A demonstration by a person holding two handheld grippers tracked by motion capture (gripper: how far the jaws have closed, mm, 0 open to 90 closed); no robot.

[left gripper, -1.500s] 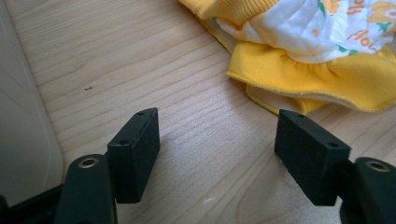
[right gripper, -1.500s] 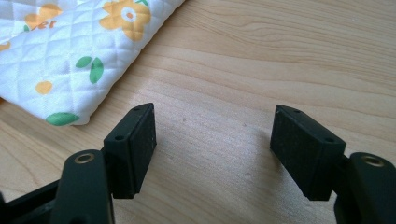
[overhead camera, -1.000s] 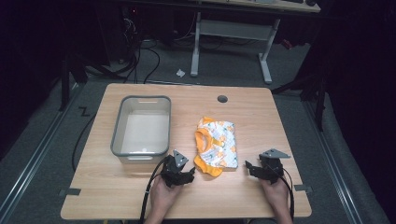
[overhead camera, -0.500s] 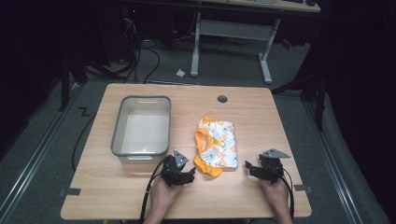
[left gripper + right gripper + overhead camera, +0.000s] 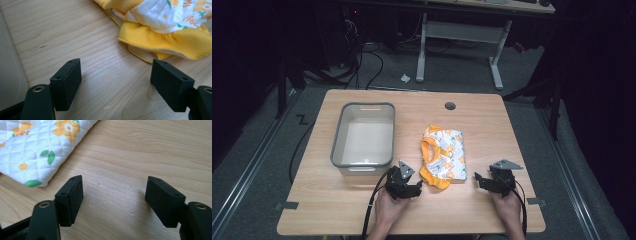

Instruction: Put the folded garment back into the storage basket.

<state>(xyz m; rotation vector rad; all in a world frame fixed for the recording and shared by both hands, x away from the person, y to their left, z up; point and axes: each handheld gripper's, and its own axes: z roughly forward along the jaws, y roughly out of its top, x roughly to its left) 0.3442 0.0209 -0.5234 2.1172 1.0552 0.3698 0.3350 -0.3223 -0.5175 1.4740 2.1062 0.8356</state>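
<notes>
A folded garment (image 5: 443,156), white quilted cloth with orange flowers and yellow trim, lies on the wooden table (image 5: 362,210) near its middle. My left gripper (image 5: 409,186) rests on the table just left of the garment's near yellow edge (image 5: 165,42), jaws open and empty. My right gripper (image 5: 484,181) sits on the table to the right of the garment's near corner (image 5: 37,157), also open with bare wood between its fingers. Neither gripper touches the cloth.
A grey-rimmed, empty plastic bin (image 5: 362,135) stands on the table's left half; its wall (image 5: 7,75) edges the left gripper view. A round cable hole (image 5: 450,106) is at the far side. Beyond the table, desk legs and cables stand on the floor.
</notes>
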